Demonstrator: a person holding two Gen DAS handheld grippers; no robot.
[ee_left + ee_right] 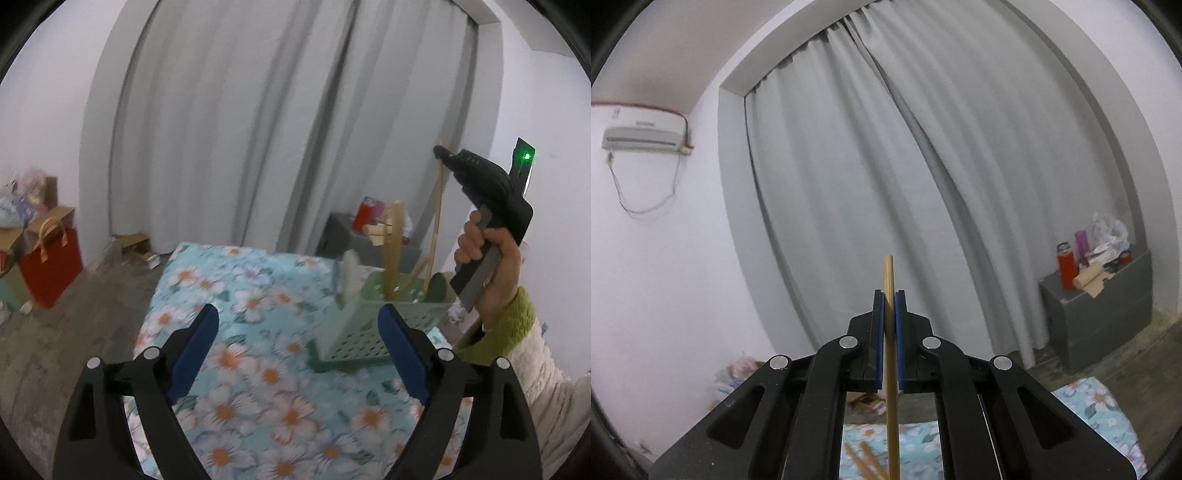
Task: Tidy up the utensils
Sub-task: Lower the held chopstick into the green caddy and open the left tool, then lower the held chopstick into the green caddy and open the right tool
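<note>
A green perforated utensil basket [373, 325] stands on the floral cloth [229, 314] and holds several utensils: a tan spoon handle [393, 251], a whitish one [349, 273], a dark green one [439, 286]. My right gripper [441, 151] is raised above the basket and is shut on a wooden chopstick [437, 218], whose lower end reaches into the basket. In the right wrist view the gripper [890, 295] clamps the chopstick [891, 369], which stands upright between the pads. My left gripper [299, 314] is open and empty, just in front of the basket.
A grey cabinet [1108, 314] with a red bottle [1066, 266] and clutter stands by the grey curtain [886, 147]. A red paper bag [51, 266] and boxes sit on the floor at left. Two more wooden sticks [866, 461] show below the right gripper.
</note>
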